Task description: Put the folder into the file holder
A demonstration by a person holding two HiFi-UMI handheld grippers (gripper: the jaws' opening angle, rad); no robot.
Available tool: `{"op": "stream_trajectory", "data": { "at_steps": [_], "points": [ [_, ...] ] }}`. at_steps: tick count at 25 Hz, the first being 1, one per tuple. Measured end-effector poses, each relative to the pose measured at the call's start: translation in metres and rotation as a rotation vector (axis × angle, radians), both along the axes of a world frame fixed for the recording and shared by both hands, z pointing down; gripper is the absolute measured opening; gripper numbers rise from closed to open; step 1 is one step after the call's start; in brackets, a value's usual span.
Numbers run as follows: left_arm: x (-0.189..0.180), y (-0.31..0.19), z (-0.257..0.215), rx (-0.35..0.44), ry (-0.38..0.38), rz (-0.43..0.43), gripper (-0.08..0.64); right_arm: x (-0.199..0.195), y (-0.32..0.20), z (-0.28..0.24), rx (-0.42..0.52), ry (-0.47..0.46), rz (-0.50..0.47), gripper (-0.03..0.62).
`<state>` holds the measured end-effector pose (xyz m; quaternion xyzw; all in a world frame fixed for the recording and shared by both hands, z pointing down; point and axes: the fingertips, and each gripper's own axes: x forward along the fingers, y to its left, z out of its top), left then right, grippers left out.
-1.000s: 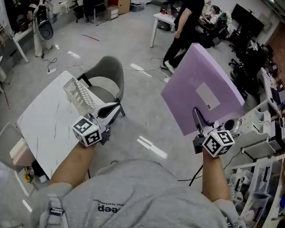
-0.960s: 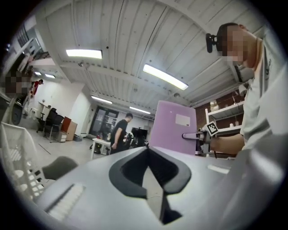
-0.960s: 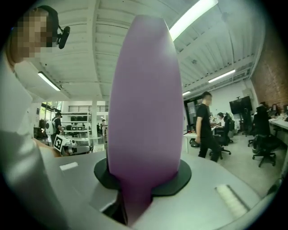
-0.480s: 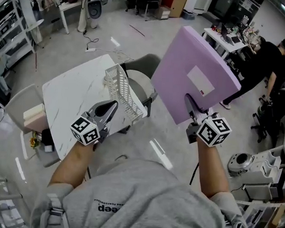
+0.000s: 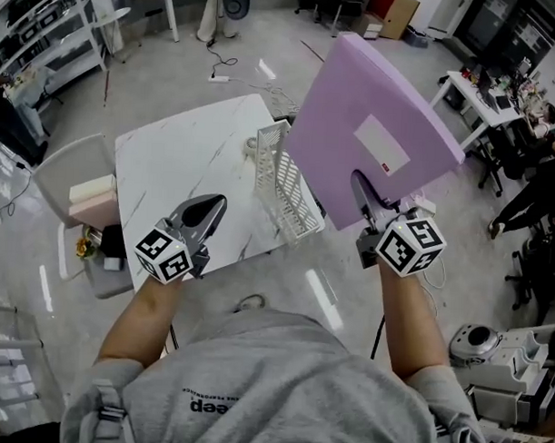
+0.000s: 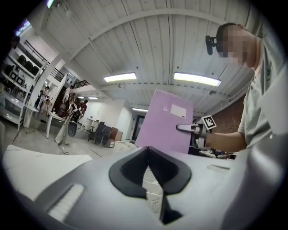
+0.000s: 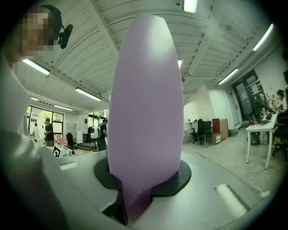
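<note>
Folder (image 5: 340, 127): purple, with a white label (image 5: 380, 145) on its face. We noted it was held up in the air and tilted, its lower edge pinched between the jaws of the right gripper (image 5: 362, 196). In the head view it hung over the right edge of the white marble table (image 5: 179, 167) and hid the far end of the file holder (image 5: 283, 184).

File holder: a white wire rack that stood at the table's near right corner.

Left gripper (image 5: 210, 207): jaws were pressed together on nothing, over the table's near edge, left of the file holder.

Beyond the table's left edge stood a chair (image 5: 61, 168) carrying stacked boxes (image 5: 92, 193).
</note>
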<state>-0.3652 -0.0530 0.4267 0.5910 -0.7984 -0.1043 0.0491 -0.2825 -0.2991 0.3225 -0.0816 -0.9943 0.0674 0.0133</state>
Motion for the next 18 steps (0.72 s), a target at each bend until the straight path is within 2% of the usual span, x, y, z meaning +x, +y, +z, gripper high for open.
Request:
{"op": "stream_trajectory", "data": {
  "at_steps": [8,18],
  "points": [
    [-0.025,0.017,0.011,-0.014,0.013,-0.003,0.060,-0.037,0.014,0.031,0.003,0.012,-0.011,0.107],
    [-0.042,0.013,0.032,-0.019,0.057,0.021,0.060,-0.059,0.020,0.078,0.020,0.042,-0.014,0.107]
  ]
}}
